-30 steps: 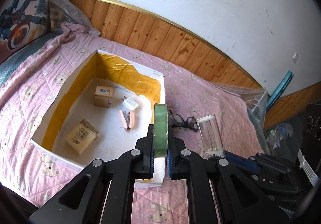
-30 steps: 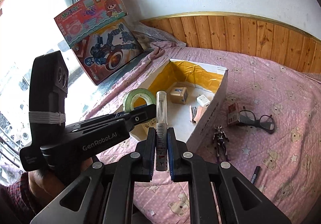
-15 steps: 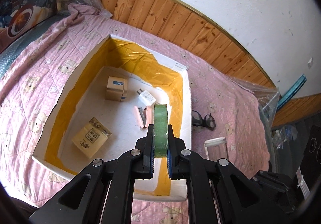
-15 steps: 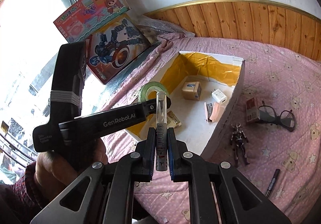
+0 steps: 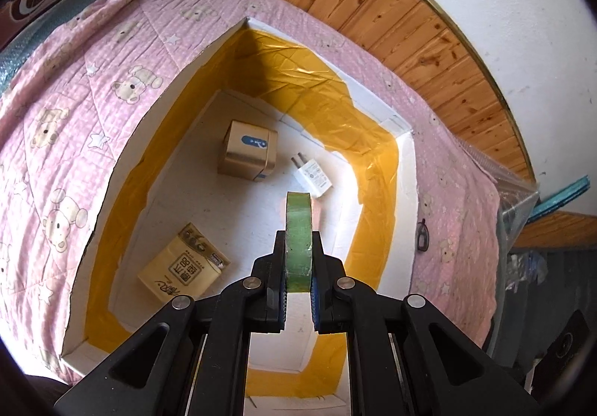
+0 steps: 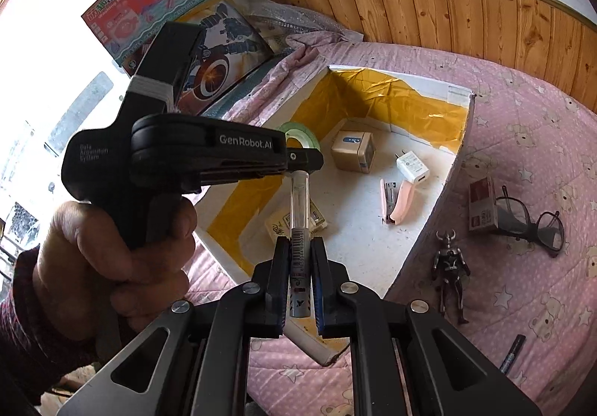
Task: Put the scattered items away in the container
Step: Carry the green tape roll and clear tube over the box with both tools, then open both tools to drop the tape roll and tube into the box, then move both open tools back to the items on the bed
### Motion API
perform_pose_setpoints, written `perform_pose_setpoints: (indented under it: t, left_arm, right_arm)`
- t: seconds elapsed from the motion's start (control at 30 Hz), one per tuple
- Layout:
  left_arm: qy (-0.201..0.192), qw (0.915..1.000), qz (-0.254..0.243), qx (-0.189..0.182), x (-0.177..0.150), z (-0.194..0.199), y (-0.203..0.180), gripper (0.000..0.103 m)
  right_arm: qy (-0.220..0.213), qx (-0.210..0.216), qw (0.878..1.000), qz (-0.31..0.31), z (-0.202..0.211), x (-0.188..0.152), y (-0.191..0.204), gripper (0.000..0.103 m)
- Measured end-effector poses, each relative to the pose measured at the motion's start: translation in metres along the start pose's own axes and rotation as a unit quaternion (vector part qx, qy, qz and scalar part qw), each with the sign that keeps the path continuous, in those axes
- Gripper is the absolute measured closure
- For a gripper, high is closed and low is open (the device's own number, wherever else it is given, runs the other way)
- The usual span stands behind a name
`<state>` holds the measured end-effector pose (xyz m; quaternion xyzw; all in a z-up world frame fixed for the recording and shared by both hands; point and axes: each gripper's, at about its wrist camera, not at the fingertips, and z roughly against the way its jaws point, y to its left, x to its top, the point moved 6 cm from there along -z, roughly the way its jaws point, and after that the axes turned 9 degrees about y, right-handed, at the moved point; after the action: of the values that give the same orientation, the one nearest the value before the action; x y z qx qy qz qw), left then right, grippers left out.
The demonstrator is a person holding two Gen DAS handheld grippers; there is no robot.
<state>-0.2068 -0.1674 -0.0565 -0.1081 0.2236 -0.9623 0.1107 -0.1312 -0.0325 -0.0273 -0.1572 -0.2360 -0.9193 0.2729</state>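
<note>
"GenRobot.AI" on left tool (image 6: 303, 159), green tape roll (image 5: 298, 240)

Black "GenRobot.AI" tool (image 6: 300, 166), maroon sleeve (image 6: 15, 304)

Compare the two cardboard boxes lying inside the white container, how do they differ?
The tan box with the blue label is blocky, close to a cube, and lies near the container's far yellow-taped wall. The flat yellow packet is thin, printed with large characters, and lies nearer the camera, close to the left wall. The tan box stands taller; the flat packet lies low. Both rest on the white floor, untouched by either gripper.
</note>
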Motion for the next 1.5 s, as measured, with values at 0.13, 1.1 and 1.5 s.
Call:
perform_pose_setpoints:
  t: [0.13, 1.1, 1.5]
  left_arm:
    - [0.024, 0.9995, -0.003, 0.018, 0.005, -0.019, 0.002, 0.093]
    - [-0.049, 0.9803, -0.093, 0.167, -0.021, 0.024, -0.005, 0.058]
    - [-0.088, 0.9704, -0.132, 0.182, -0.056, 0.064, -0.035, 0.058]
  right_arm:
    - [0.013, -0.008, 1.0, 0.001, -0.011, 0.004, 0.0, 0.091]
    - [-0.001, 0.007, 1.0, -0.008, 0.005, -0.031, 0.01, 0.081]
    - [-0.044, 0.007, 0.999, 0.013, 0.044, -0.043, 0.027, 0.081]
